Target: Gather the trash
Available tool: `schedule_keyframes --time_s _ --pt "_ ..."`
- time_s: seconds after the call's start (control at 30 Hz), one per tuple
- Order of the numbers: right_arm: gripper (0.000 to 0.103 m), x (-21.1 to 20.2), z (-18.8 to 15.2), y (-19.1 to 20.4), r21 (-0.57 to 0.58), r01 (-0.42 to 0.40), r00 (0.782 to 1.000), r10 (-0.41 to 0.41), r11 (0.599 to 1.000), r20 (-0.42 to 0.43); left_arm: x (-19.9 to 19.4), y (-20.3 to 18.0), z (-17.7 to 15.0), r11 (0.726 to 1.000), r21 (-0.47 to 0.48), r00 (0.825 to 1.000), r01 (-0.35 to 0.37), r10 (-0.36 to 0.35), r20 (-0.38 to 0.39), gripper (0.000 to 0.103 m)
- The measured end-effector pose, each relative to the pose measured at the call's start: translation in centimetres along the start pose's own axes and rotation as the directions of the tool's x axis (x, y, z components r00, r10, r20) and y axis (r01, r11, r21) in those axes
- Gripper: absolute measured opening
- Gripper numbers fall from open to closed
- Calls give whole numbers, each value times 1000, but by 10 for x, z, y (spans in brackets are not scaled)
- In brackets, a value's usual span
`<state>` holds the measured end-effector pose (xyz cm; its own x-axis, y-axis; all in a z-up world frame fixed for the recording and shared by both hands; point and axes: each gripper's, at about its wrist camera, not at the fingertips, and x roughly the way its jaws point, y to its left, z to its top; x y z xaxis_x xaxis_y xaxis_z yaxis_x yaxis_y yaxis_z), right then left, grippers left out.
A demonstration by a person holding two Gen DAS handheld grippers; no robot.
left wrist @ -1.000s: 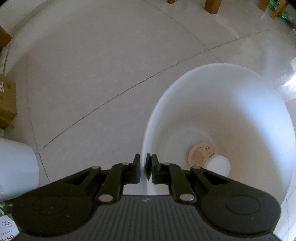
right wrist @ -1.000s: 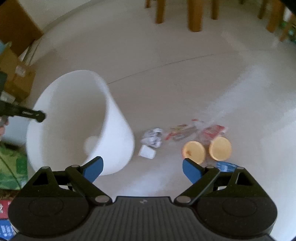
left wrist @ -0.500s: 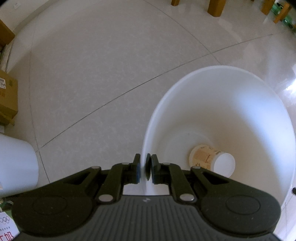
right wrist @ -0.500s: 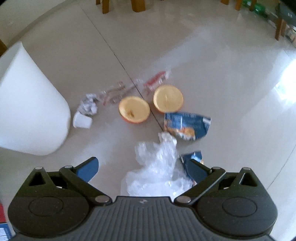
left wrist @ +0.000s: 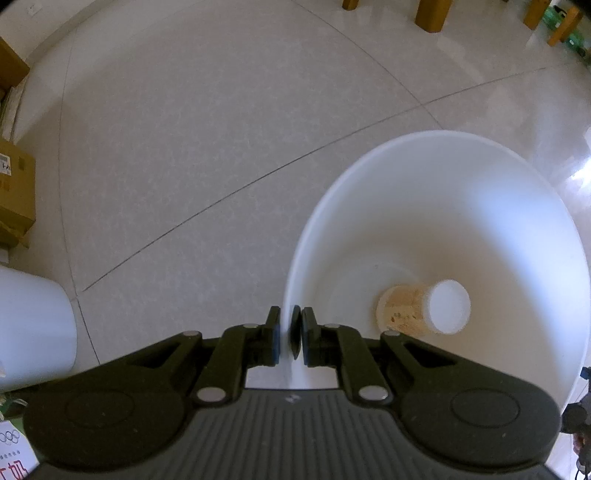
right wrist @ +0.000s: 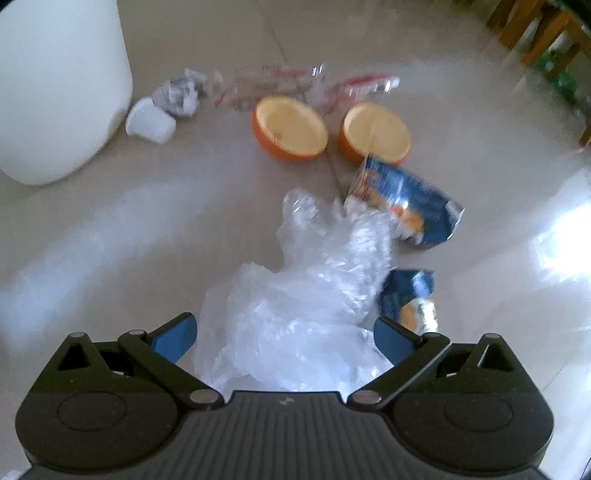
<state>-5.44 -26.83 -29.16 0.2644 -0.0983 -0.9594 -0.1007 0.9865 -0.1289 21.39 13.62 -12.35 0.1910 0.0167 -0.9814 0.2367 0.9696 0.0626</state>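
Note:
My left gripper (left wrist: 287, 334) is shut on the rim of a white bin (left wrist: 517, 206), which tilts toward the camera. A brown paper cup (left wrist: 410, 306) lies on its side at the bin's bottom. In the right wrist view my right gripper (right wrist: 284, 336) stands wide open just above a crumpled clear plastic bag (right wrist: 314, 295) on the floor, with the bag between its blue pads and no grip on it. Beyond the bag lie a blue snack wrapper (right wrist: 410, 206), a second blue wrapper (right wrist: 410, 295), two orange halves (right wrist: 291, 129), clear wrappers (right wrist: 277, 81), crumpled paper (right wrist: 181, 92) and a small white cup (right wrist: 149, 123).
The white bin (right wrist: 59, 85) stands at the upper left of the right wrist view, close to the trash. A second white container (left wrist: 33, 325) and cardboard boxes (left wrist: 14, 195) sit at the left of the left wrist view. Wooden furniture legs (left wrist: 432, 13) stand at the far edge.
The right gripper swung away from the bin and came down over the plastic bag, jaws widening slightly. The cup in the bin rolled a little. The left gripper stayed on the rim.

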Motion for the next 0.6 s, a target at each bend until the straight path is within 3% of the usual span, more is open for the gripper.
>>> schedule_keyframes --time_s 0.27,0.33,0.6 --pt "99 32 1 -2 35 1 996 2 999 -85 1 0 -1 1000 -2 1000 -1 1 1 9" --pt "85 33 2 -4 33 7 995 -4 999 -97 1 0 -1 1000 -2 1000 -1 1 1 9" --pt "66 17 14 -14 82 -27 992 37 996 -117 2 0 -1 1000 -6 1000 -1 1 -3 9"
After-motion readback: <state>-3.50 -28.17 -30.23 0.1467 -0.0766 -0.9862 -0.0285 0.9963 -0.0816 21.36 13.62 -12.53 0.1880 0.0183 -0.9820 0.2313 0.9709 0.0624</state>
